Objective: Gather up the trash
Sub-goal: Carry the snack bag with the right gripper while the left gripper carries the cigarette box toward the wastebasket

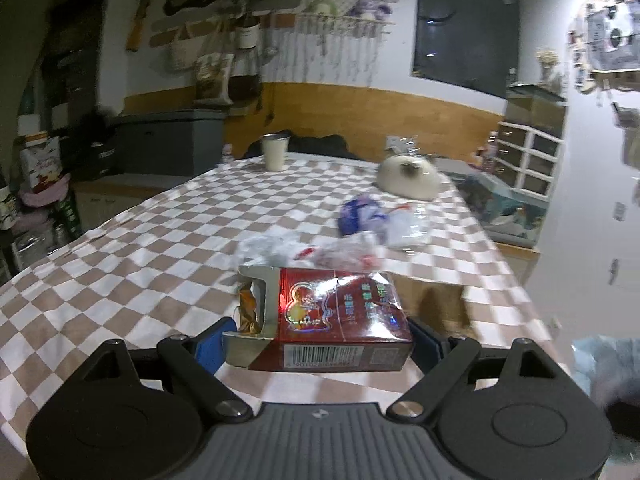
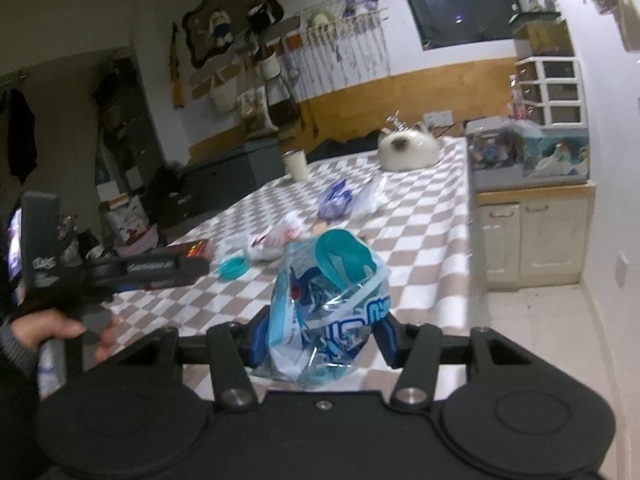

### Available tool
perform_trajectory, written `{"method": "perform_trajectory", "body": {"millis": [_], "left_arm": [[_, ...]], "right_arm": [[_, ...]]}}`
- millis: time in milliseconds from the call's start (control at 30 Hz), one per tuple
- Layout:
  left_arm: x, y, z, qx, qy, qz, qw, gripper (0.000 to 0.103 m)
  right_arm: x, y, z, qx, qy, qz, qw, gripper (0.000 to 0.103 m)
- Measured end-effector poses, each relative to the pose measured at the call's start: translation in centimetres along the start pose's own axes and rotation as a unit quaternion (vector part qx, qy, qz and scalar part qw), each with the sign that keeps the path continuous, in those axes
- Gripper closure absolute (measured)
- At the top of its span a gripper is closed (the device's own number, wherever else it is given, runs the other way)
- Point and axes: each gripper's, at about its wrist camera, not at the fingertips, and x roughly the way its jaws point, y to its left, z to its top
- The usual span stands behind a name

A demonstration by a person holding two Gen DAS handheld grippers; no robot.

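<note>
Left wrist, left tool (image 1: 316, 342) grasping red carton (image 1: 340, 320) crosswise, right tool (image 2: 320, 342) clenching upright blue wrapper (image 2: 328, 312).

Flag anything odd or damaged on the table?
The red carton in the left hand-held gripper is torn open at its left end. Crumpled wrappers litter the checked tablecloth, and a loose teal lid lies alone.

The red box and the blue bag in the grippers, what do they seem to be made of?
Red box: probably thin cardboard under a glossy, partly peeled clear film; it keeps flat faces and sharp edges, its torn end shows a silvery inner face, and the wrap glints.
Blue bag: looks like thin plastic film, glossy and partly see-through; it crumples into folds with bright highlights.
</note>
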Motion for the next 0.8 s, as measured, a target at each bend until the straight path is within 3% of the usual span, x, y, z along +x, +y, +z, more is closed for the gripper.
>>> {"method": "perform_trajectory", "body": {"millis": [367, 600, 800], "left_arm": [[-3.7, -7.9, -1.1, 0.036, -0.022, -0.093, 0.9948, 0.014], [-3.3, -14.5, -1.8, 0.061, -0.022, -0.134, 0.9889, 0.014], [-1.8, -20.5, -4.2, 0.079, 0.002, -0.181, 0.9803, 0.014]], "right_arm": [[-5.8, -6.0, 1.4, 0.012, -0.04, -0.081, 0.996, 0.049], [-8.0, -11.1, 1.5, 0.022, -0.051, -0.149, 0.987, 0.049], [-8.7, -16.2, 0.3, 0.052, -0.047, -0.195, 0.978, 0.049]]}}
